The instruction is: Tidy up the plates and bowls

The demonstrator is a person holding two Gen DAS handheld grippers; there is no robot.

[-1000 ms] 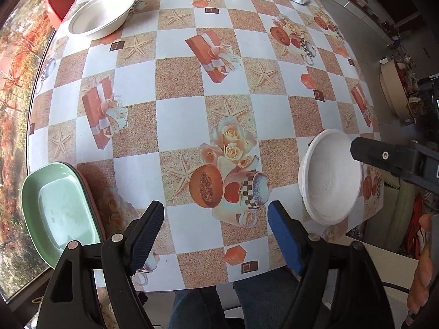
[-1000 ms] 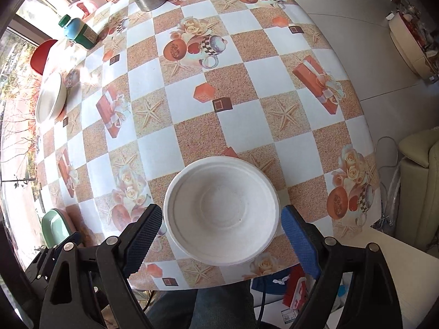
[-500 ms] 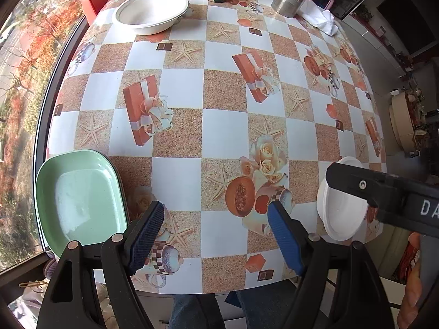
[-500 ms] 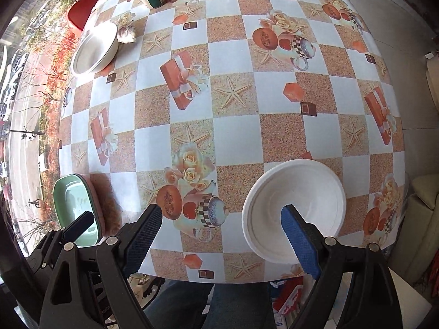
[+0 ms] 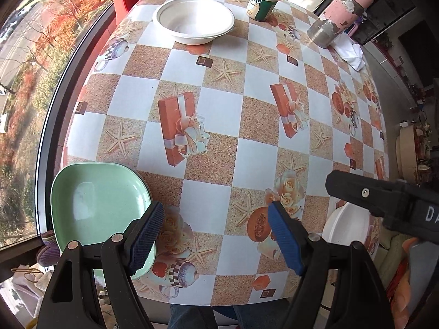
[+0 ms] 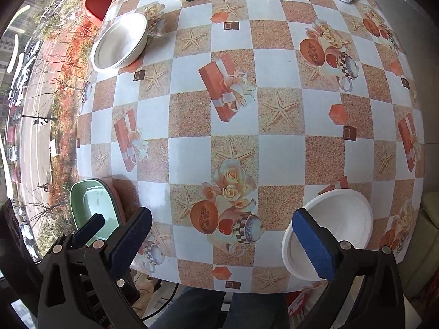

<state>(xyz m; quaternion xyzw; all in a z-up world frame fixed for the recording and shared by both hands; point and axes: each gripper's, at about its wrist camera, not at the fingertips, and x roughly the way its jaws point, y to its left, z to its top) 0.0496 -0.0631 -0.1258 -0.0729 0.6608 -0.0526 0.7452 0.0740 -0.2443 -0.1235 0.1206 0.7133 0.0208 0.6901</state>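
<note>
Now right gripper (image 6: 222, 235) opening, empty

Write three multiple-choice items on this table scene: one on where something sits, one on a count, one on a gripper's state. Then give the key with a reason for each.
1. Where is the pale green square plate?
A. at the table's near left edge by the window
B. beside the bottle
C. under the white cloth

2. How many white round paper bowls are on the table?
A. one
B. two
C. four

3. What is between the left gripper's jaws?
A. a bowl
B. the plate
C. nothing

Key: 1 A, it lies at the near left corner, next to the glass. 2 B, a far bowl and a near bowl. 3 C, only the patterned tablecloth shows in the gap.
</note>
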